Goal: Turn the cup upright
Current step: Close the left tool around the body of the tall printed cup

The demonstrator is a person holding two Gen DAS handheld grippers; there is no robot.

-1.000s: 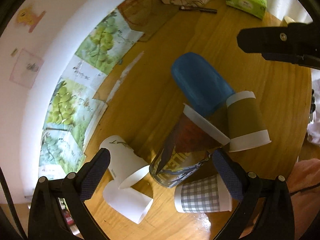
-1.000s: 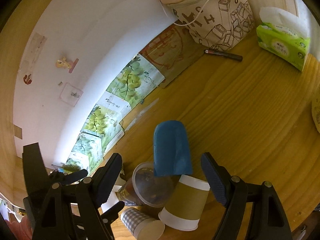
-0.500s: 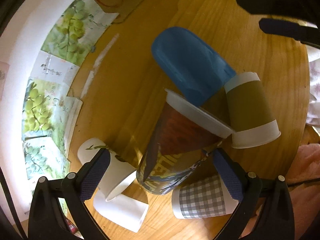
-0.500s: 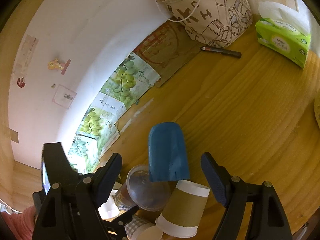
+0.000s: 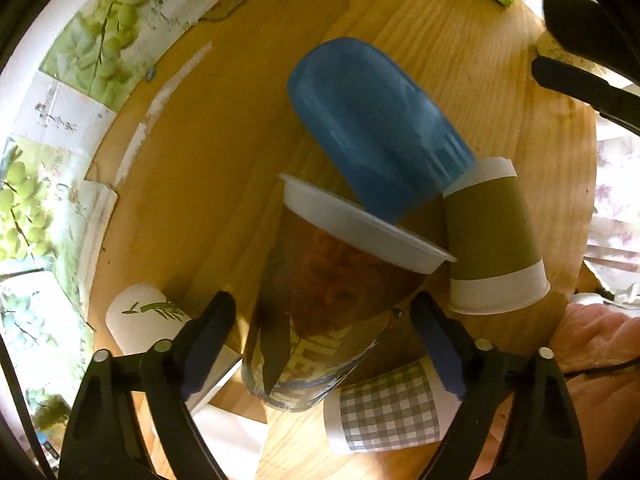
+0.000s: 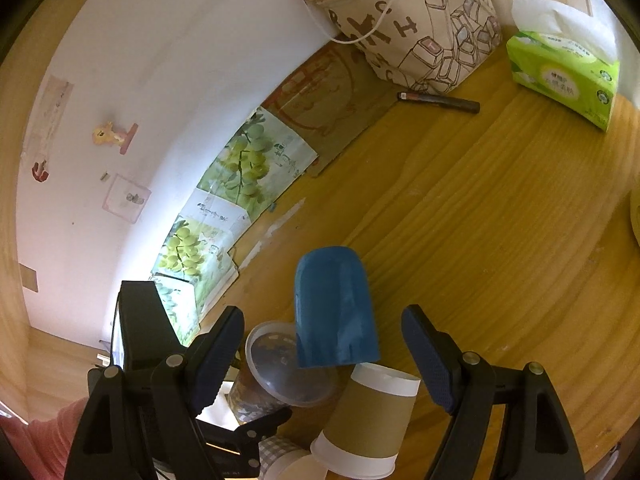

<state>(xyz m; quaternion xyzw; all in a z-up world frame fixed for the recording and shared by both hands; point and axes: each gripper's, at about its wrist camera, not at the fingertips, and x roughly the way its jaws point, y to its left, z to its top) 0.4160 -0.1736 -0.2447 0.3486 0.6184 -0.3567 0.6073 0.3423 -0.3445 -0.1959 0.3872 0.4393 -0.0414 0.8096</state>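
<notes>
Several cups stand upside down, clustered on the wooden table [image 5: 248,128]. A clear plastic cup [image 5: 320,304] with a brown printed sleeve sits between the fingers of my open left gripper [image 5: 320,328]; the pads do not touch it. It also shows in the right wrist view [image 6: 280,368]. Behind it stand a blue cup [image 5: 372,120] and a brown paper cup [image 5: 492,240]. My right gripper [image 6: 322,344] is open and empty above the blue cup [image 6: 334,312] and brown cup [image 6: 372,420].
A checked cup [image 5: 388,412] and white cups [image 5: 148,320] stand near my left gripper. A printed bag [image 6: 420,28], a pen [image 6: 440,100] and a green tissue pack [image 6: 564,76] sit at the back. Grape-print papers [image 6: 240,160] line the wall.
My left gripper has moved down and forward until its open fingers straddle the clear cup. My right gripper has drifted slightly toward the cups.
</notes>
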